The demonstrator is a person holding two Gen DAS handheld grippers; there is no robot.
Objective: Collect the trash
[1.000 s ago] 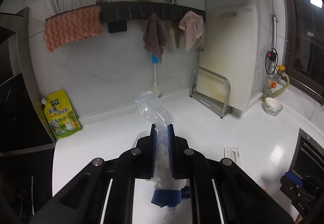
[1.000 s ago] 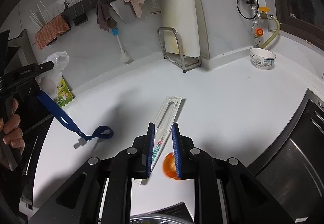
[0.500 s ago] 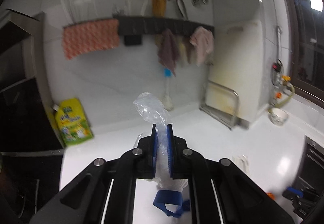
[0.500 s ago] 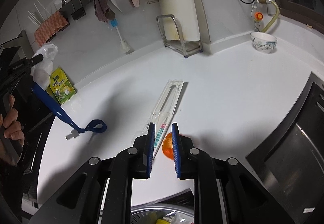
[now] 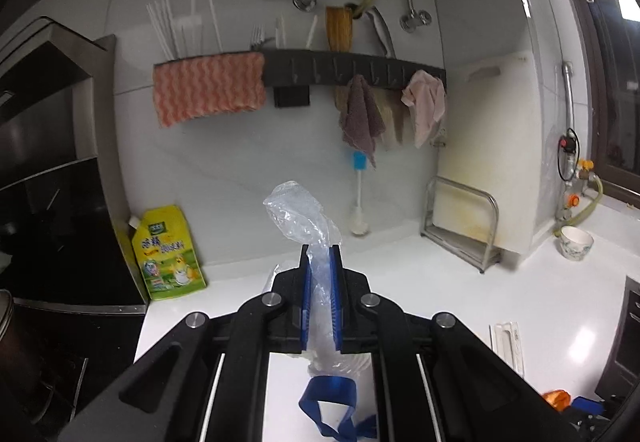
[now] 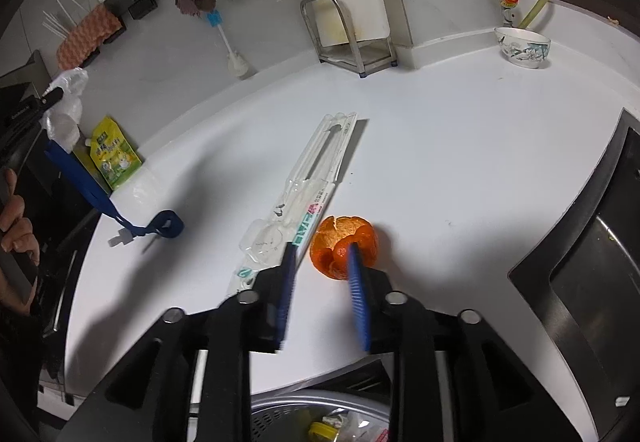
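Observation:
My left gripper [image 5: 320, 254] is shut on a crumpled clear plastic bag [image 5: 300, 218] held above the white counter [image 5: 440, 282]. A blue strap [image 5: 332, 406] hangs from the bag; in the right wrist view the bag [image 6: 66, 102] is lifted at the left and the strap [image 6: 120, 214] trails down to the counter. My right gripper [image 6: 320, 250] is open, its fingers either side of the near edge of an orange peel [image 6: 344, 250]. A long clear toothbrush package [image 6: 308, 194] lies just left of the peel.
A yellow-green pouch [image 5: 168, 254] leans by the black stove [image 5: 60, 242]. A bottle brush [image 5: 360, 198], a cutting-board rack [image 5: 464, 226] and a bowl [image 6: 522, 46] stand along the back. A sink [image 6: 592, 282] lies right. A bin with trash [image 6: 320, 422] sits below the counter edge.
My right gripper has opened and moved forward toward the orange peel. My left gripper has lifted the bag higher, and the strap has dragged left across the counter.

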